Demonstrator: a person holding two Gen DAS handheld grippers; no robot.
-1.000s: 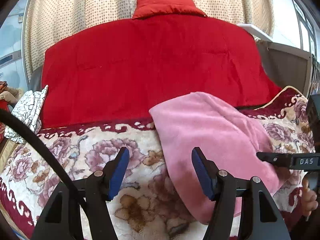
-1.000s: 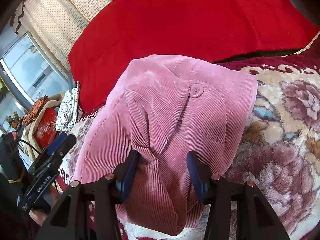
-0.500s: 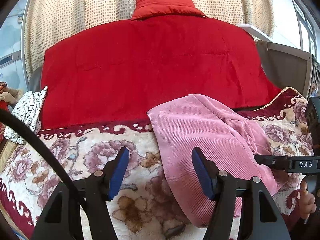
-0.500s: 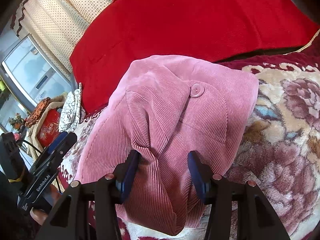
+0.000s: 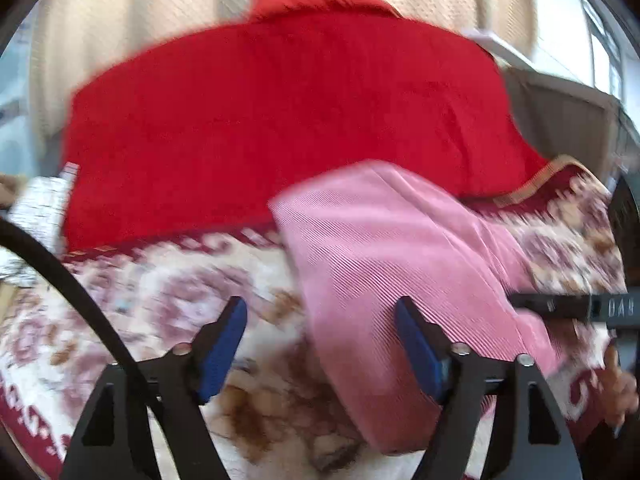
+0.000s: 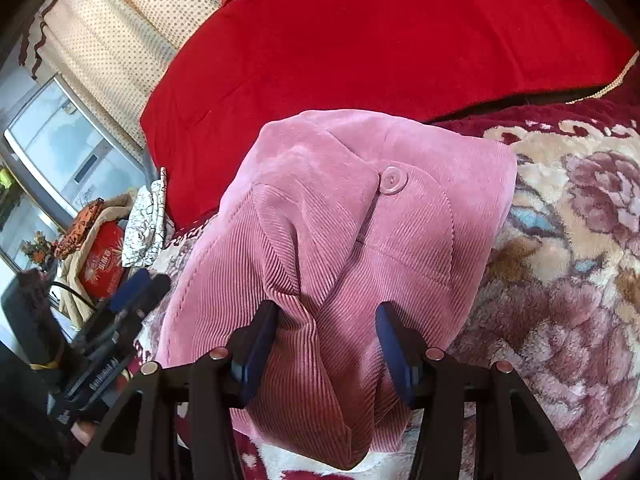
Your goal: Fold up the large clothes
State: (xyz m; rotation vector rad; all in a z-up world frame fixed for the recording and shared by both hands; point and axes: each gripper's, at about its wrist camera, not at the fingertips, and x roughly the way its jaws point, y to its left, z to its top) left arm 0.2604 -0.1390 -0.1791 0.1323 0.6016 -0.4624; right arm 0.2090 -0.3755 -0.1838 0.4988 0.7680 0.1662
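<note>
- Pink corduroy garment [image 6: 360,240] lies folded on the floral blanket [image 6: 560,300], its button [image 6: 393,180] facing up, with the red quilt [image 6: 360,40] at 12 o'clock.
- Your right gripper [image 6: 326,328] has its fingers [image 6: 260,336] around a raised fold of the corduroy; whether they pinch it, I cannot tell.
- Your left gripper [image 5: 320,344] stands apart, fingers [image 5: 224,340] just widened, the garment's edge between them at 3 o'clock, unpressed.
</note>
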